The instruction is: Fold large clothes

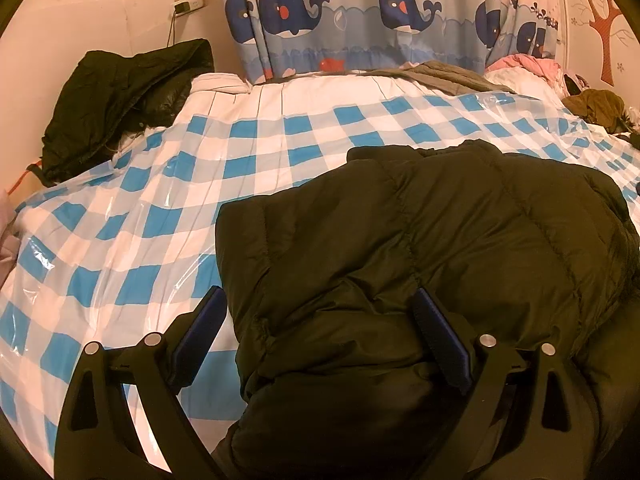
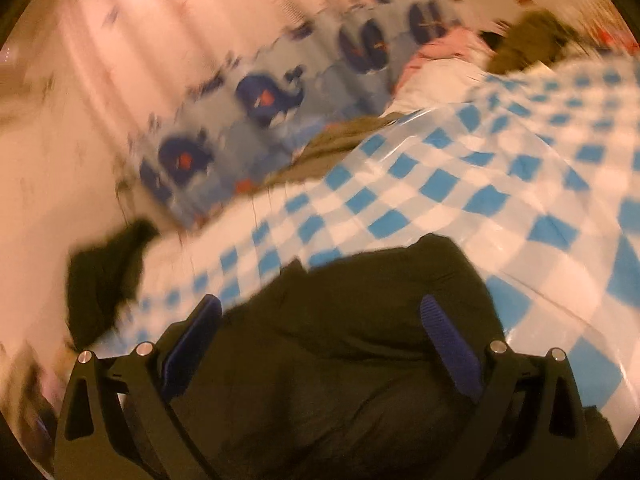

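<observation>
A black quilted puffer jacket lies on the blue-and-white checked bed cover, at the near right of the left wrist view. My left gripper is open, its blue-padded fingers spread over the jacket's near left edge. In the blurred right wrist view the same jacket fills the lower middle. My right gripper is open above it, tilted, with nothing between its fingers.
A second black coat is heaped at the bed's far left by the wall. Olive, pink and grey clothes pile at the far right. A whale-print curtain hangs behind the bed. A wall socket with a cable is at the back left.
</observation>
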A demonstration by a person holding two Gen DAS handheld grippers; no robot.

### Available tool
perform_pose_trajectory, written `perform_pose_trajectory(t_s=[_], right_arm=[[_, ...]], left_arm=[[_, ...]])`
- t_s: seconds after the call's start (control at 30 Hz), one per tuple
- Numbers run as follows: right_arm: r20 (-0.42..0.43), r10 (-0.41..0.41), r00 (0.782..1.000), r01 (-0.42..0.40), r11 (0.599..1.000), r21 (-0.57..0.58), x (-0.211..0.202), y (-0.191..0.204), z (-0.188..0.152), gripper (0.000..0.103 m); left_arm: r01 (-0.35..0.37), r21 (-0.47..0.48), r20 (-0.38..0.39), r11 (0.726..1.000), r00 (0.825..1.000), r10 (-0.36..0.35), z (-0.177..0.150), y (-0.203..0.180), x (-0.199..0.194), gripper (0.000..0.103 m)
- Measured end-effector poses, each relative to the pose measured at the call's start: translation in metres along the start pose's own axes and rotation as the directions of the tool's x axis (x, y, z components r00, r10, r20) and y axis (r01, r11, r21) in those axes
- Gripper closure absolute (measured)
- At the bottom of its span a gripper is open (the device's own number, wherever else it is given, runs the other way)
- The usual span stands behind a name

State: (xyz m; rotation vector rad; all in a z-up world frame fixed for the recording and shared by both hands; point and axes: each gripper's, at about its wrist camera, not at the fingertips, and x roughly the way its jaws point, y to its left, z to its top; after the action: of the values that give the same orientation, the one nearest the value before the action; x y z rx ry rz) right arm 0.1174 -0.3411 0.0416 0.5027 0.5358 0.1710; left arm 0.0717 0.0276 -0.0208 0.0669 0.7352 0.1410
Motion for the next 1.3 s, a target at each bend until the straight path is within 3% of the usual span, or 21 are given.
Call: perform_pose_trajectory(t_s=[0.1,0.2,0.3,0.4,0.5,0.6,0.67,0.73,0.83,0.93,1.1,1.17,1.27,1.3], right_arm=[[-0.139,-0.067,0.988,0.063,0.997,-0.035,0.031,-0.002,-0.011,0.007],[-0.242,-0.028,0.97,0.051,0.994,0.091,0.054,-0.034,-0.025,0.007],[-0.222,0.033,0.975,0.018,0.974,0.226,0.05,-0.06,-0.025,0.007],[-0.205,0.038,0.978,0.015,0.967,0.254,0.045,-0.062,-0.025,0.007],[-0.104,0.045,0.994,-0.021,0.976,0.218,0.024,-0.044,-0.013,0.007],[-0.011,0.066,0.998,-0.065,0.997,0.041,0.009,-0.006,0.009,0.007],[-0.036,0.065,0.997,-0.066,0.997,-0.045,0.023,0.01,0.021,0.007],[-0.13,0.02,0.991,-0.03,0.997,-0.076,0.055,0.013,0.027,0.007],[-0.248,-0.075,0.966,0.065,0.997,-0.049,0.098,-0.016,0.01,0.007],[-0.274,-0.037,0.961,0.049,0.998,0.038,0.111,-0.044,-0.008,0.007],[-0.243,0.015,0.97,0.016,0.992,0.123,0.099,-0.056,-0.006,0.007],[-0.131,0.063,0.989,-0.039,0.984,0.176,0.076,-0.06,0.003,0.007],[0.017,0.079,0.997,-0.08,0.959,0.272,0.046,-0.078,0.016,0.007],[0.021,0.096,0.995,-0.097,0.947,0.307,0.044,-0.087,0.017,0.007]], left_arm=[[0.001,-0.002,-0.002,1.0,1.0,-0.001,0.0,0.0,0.0,0.013],[0.009,0.0,-0.005,1.0,1.0,-0.009,-0.001,0.0,0.0,0.013],[0.014,0.005,-0.023,1.0,1.0,-0.014,-0.002,-0.002,0.004,0.012],[0.018,-0.001,-0.037,1.0,0.999,-0.018,-0.003,-0.002,0.009,0.012],[0.016,-0.006,-0.039,1.0,0.999,-0.016,-0.003,0.001,0.01,0.012],[0.032,-0.03,-0.048,0.999,0.998,-0.033,-0.002,0.005,0.012,0.012],[0.039,-0.039,-0.052,0.998,0.998,-0.041,-0.002,0.008,0.013,0.012],[0.048,-0.047,-0.058,0.998,0.997,-0.05,-0.002,0.01,0.014,0.012],[0.069,-0.077,-0.077,0.995,0.994,-0.075,-0.003,0.014,0.018,0.012],[0.131,-0.128,-0.109,0.983,0.983,-0.145,-0.005,0.017,0.024,0.012],[0.144,-0.167,-0.133,0.975,0.977,-0.167,-0.008,0.022,0.03,0.011],[0.161,-0.21,-0.133,0.964,0.973,-0.191,-0.008,0.03,0.029,0.011],[0.222,-0.325,-0.068,0.919,0.964,-0.257,-0.004,0.05,0.022,0.011],[0.235,-0.371,-0.044,0.898,0.962,-0.27,-0.003,0.06,0.02,0.011]])
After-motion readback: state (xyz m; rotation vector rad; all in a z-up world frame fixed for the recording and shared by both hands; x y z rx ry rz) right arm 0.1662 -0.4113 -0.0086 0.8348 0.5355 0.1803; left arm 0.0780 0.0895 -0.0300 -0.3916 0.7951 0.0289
